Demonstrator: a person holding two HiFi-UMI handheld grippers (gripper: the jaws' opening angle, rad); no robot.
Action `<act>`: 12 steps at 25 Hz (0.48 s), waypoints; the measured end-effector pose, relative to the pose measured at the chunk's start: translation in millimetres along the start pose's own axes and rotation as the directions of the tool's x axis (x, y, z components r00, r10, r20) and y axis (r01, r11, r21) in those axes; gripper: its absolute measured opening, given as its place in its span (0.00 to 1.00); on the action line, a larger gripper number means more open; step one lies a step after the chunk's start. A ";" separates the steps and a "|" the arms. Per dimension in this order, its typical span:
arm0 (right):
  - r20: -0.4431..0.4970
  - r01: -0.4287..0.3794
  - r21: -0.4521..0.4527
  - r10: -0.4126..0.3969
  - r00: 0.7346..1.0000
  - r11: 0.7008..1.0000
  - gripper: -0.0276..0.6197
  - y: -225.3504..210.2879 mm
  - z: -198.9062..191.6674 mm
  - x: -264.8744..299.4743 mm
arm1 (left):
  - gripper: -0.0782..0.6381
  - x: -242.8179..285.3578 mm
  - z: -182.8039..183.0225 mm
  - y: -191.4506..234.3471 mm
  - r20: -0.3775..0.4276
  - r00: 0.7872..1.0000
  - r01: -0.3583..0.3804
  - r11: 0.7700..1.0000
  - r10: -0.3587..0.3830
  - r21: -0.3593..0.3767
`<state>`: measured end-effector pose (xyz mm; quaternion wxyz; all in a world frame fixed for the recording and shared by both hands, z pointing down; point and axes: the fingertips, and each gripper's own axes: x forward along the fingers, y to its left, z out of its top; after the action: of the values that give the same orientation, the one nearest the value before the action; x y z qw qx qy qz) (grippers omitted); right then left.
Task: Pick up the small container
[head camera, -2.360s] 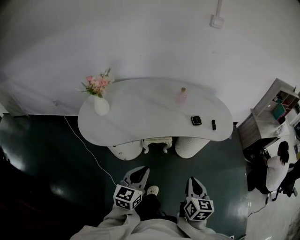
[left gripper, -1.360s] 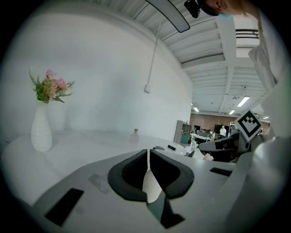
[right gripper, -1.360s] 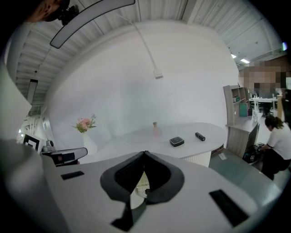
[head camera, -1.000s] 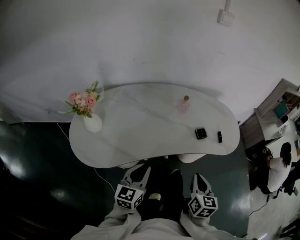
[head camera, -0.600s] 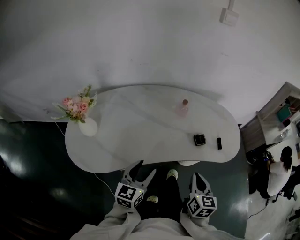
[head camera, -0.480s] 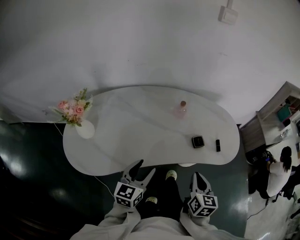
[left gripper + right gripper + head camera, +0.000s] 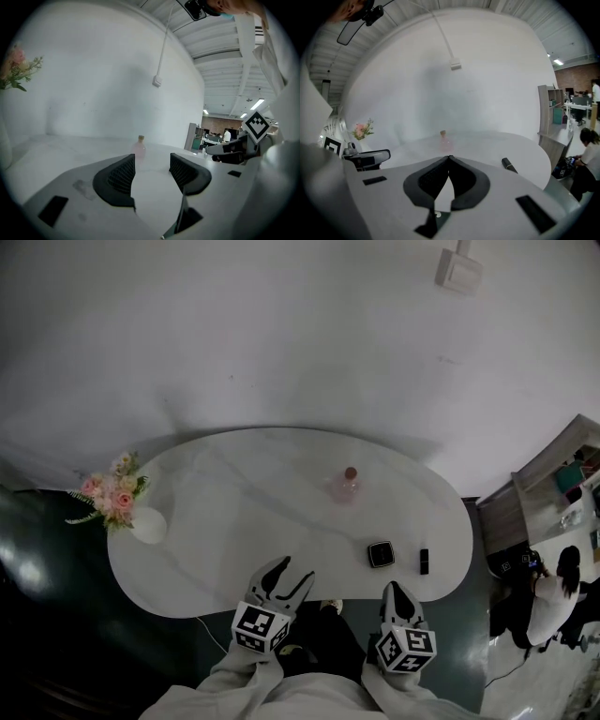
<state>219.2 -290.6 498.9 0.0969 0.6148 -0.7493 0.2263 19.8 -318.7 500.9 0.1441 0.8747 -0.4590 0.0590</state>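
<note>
A small pink bottle [image 7: 345,486] with a cork top stands upright near the middle of the white kidney-shaped table [image 7: 234,512]. A small black square case [image 7: 380,554] and a short black stick [image 7: 424,561] lie near the table's front right. My left gripper [image 7: 291,570] hangs over the front edge, open and empty; in its own view the bottle [image 7: 139,147] stands far ahead, just left of the gap [image 7: 152,159]. My right gripper [image 7: 394,589] is shut on nothing at the table's front edge, below the case; its view shows the bottle [image 7: 444,138] straight ahead.
A white vase with pink flowers [image 7: 111,498] stands at the table's left end. A wooden shelf unit [image 7: 562,465] and a seated person [image 7: 553,596] are at the right. A wall switch [image 7: 459,268] sits high on the white wall. Dark floor surrounds the table.
The table has come closer, and both grippers now reach its front edge. The left gripper's jaws have gone from shut to open. The right gripper stays shut.
</note>
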 end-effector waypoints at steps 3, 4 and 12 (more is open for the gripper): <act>-0.004 -0.004 0.001 0.004 1.000 1.000 0.12 -14.9 11.6 16.4 | 0.44 24.2 4.2 2.8 -0.009 1.000 -0.002 1.000 0.002 0.000; -0.005 -0.007 0.001 0.007 1.000 1.000 0.12 -19.6 15.3 22.0 | 0.44 31.6 5.9 3.9 -0.009 1.000 -0.005 1.000 0.005 0.001; 0.000 -0.057 -0.005 0.057 0.998 0.998 0.12 -43.4 44.5 67.3 | 0.44 87.8 22.3 12.9 -0.007 1.000 -0.014 1.000 0.014 0.025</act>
<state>251.9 -376.2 497.9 0.0917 0.5930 -0.7671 0.2270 58.8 -401.5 502.9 0.1344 0.8729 -0.4639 0.0688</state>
